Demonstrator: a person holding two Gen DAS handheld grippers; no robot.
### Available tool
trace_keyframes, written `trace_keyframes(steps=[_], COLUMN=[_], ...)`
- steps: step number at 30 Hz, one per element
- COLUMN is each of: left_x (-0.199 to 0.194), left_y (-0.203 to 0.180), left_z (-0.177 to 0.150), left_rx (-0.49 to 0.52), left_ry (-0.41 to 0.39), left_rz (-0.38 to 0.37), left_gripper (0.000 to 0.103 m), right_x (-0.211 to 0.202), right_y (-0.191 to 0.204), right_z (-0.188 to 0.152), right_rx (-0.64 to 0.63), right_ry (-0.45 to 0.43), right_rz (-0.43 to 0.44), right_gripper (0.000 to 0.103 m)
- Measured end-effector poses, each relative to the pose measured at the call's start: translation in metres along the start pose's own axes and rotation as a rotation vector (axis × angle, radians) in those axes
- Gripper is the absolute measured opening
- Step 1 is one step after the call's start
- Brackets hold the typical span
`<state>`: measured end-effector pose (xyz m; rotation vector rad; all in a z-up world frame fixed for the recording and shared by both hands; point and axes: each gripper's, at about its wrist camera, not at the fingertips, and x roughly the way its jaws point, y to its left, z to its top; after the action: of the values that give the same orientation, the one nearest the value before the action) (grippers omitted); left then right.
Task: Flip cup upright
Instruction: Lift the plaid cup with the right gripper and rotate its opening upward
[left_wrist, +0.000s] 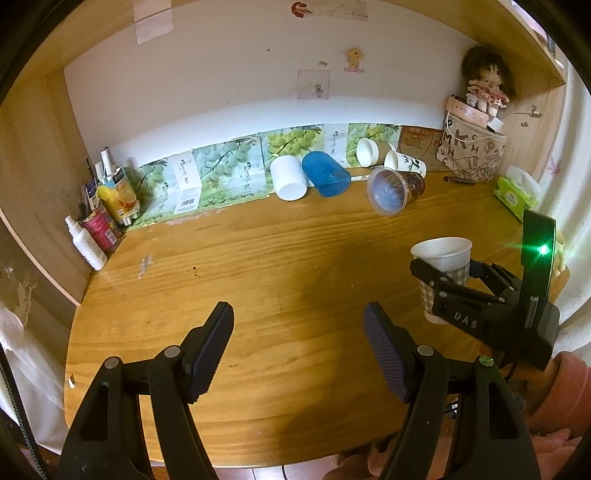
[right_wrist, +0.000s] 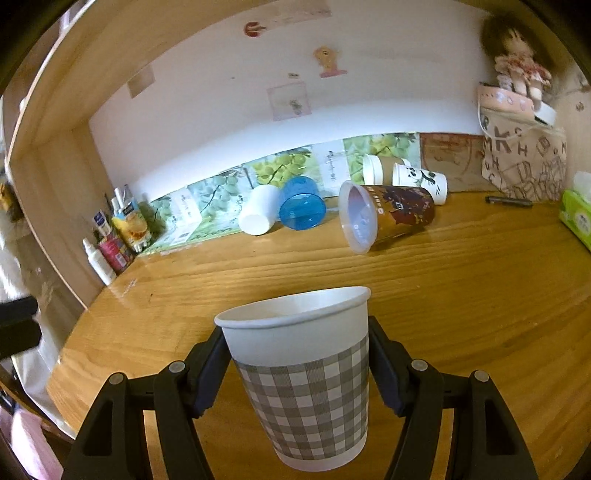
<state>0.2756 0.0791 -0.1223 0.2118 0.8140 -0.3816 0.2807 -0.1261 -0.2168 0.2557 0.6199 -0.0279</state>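
A white paper cup with a grey check band (right_wrist: 306, 384) stands mouth up, slightly tilted, between the fingers of my right gripper (right_wrist: 297, 369). The pads press both its sides, so the gripper is shut on it. The same cup (left_wrist: 443, 271) and the right gripper (left_wrist: 443, 286) show at the right of the left wrist view, with the cup's base near the wooden table (left_wrist: 258, 280). My left gripper (left_wrist: 299, 350) is open and empty above the table's front part, left of the cup.
Several cups lie on their sides at the back: a white one (left_wrist: 289, 177), a blue one (left_wrist: 325, 173), a brown lidded one (left_wrist: 395, 190) and two paper ones (left_wrist: 388, 155). Bottles (left_wrist: 98, 218) stand at the back left. A printed bag with a doll (left_wrist: 476, 147) and a green tissue pack (left_wrist: 515, 194) are at the right.
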Motion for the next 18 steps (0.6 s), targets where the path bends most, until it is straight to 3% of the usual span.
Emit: trace_keyframes(steps=[9,18], left_x=[-0.003,-0.005], left_y=[-0.001,-0.003], left_z=[-0.006,-0.01], left_rx=[0.012,0.02], left_ry=[0.017,0.026], left_rz=[0.023,0.031], left_gripper=[0.076,0.076], right_x=[0.002,0.0], right_y=[0.012,0.014], right_z=[-0.021,-0.03], right_rx=[-0.061,-0.09], right_ry=[-0.023,-0.054], right_rz=[0.021,-0.025], right_gripper=[0.069,0.069])
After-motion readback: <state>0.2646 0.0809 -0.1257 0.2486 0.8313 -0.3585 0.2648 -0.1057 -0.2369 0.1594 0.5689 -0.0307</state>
